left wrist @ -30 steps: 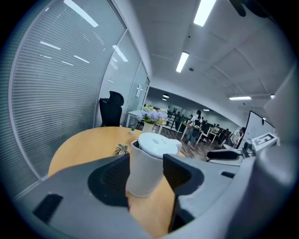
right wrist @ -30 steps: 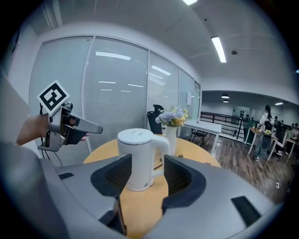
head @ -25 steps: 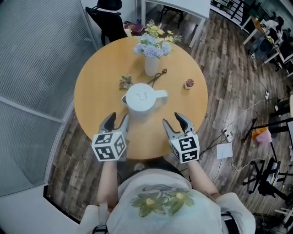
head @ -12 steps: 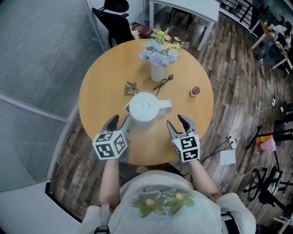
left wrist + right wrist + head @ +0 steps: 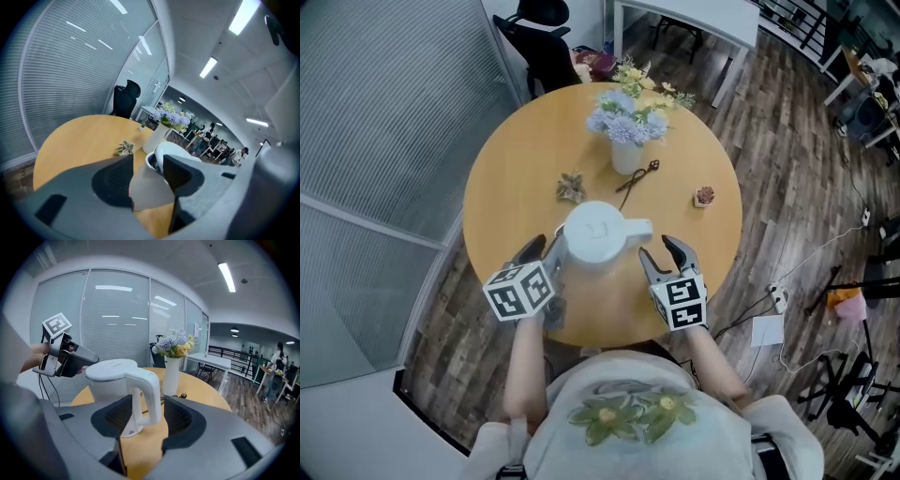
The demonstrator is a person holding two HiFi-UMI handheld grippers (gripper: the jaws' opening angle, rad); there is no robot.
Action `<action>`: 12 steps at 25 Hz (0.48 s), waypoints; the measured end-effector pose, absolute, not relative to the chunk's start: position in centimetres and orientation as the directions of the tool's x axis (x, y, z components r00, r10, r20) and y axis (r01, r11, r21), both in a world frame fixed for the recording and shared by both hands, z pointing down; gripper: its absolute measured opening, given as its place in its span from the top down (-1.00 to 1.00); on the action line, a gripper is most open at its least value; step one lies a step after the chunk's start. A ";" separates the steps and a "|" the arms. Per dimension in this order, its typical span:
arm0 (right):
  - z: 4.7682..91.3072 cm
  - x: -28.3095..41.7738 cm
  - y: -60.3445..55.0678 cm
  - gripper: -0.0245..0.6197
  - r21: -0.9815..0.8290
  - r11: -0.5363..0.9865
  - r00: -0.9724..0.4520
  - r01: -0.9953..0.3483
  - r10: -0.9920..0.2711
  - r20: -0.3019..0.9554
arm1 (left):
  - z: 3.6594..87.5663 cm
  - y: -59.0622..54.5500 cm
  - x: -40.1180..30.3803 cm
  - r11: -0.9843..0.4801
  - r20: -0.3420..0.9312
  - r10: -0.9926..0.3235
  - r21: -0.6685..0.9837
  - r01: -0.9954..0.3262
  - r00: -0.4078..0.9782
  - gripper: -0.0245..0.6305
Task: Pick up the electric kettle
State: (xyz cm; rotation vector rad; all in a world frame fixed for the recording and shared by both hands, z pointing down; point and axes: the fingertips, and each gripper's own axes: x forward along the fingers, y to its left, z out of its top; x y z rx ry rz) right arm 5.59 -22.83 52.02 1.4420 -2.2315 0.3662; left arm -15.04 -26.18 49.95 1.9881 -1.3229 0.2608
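The electric kettle stands unlifted at mid-frame on the round surface; the right claw, jaws apart, faces its handle without touching it; the left claw, likewise apart and empty, hovers beside its body; gripping and lifting remain.

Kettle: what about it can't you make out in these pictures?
Contents: head view, the shut lid covers them.
Lower body: right gripper view, a jaw of the right gripper covers part of the kettle.
Most of the body: left gripper view, a jaw of the left gripper hides it.
Lid mark: head view, too small to read.
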 end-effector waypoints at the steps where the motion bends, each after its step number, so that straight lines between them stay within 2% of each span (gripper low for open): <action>1: 52.1 5.6 -23.0 0.26 0.022 0.420 -0.351 -0.907 -0.785 0.511 | 50.0 -26.3 -15.1 -0.207 0.525 -0.717 0.470 -0.858 0.459 0.32; 12: 53.5 5.2 -24.7 0.26 0.001 0.461 -0.390 -0.887 -0.751 0.533 | 51.0 -27.8 -15.9 -0.134 0.519 -0.715 0.555 -0.821 0.468 0.34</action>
